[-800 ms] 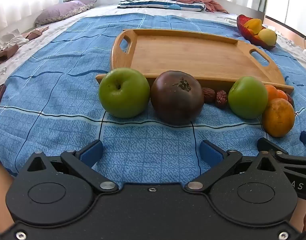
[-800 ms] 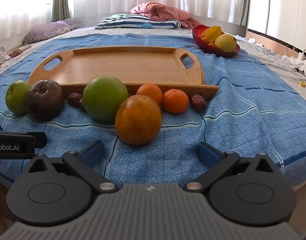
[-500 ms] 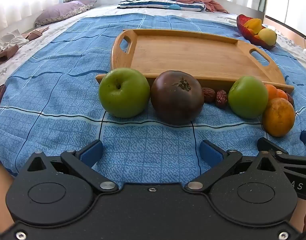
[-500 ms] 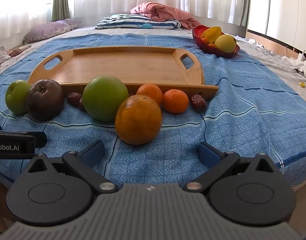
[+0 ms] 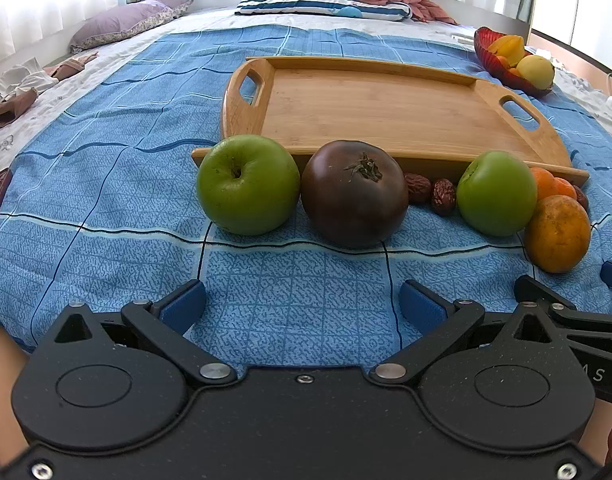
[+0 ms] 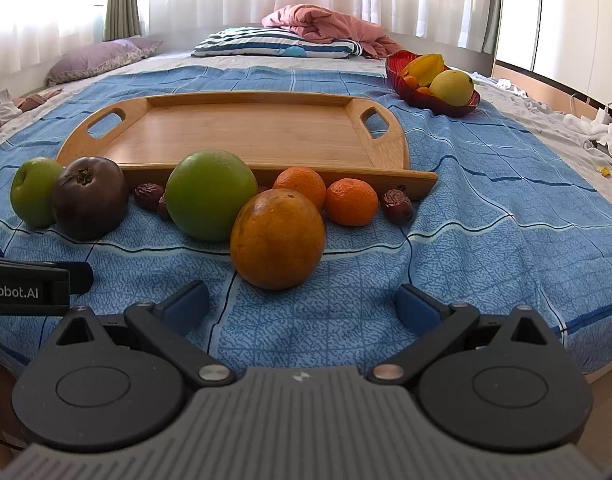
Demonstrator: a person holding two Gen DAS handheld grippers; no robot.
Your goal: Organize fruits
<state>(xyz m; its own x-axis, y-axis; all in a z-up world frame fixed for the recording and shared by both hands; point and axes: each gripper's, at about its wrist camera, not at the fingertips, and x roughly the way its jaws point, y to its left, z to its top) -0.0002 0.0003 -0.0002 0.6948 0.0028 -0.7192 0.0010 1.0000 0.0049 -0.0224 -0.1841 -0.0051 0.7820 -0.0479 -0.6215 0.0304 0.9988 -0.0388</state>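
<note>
A row of fruit lies on the blue bedspread in front of an empty wooden tray (image 5: 386,108) (image 6: 246,132). From the left: a green apple (image 5: 248,184) (image 6: 34,192), a dark tomato (image 5: 354,192) (image 6: 90,198), brown dates (image 5: 430,194) (image 6: 148,196), a round green fruit (image 5: 496,194) (image 6: 212,194), a large orange (image 5: 558,234) (image 6: 278,238), two small tangerines (image 6: 352,202) and another date (image 6: 398,206). My left gripper (image 5: 302,308) is open and empty, short of the apple and tomato. My right gripper (image 6: 302,306) is open and empty, just short of the large orange.
A red bowl (image 6: 430,100) (image 5: 502,72) of yellow fruit sits at the back right. Pillows (image 6: 274,44) and a pink blanket (image 6: 326,26) lie at the bed's head. The bed edge drops off at the right (image 6: 594,364). The left gripper's body shows in the right wrist view (image 6: 26,288).
</note>
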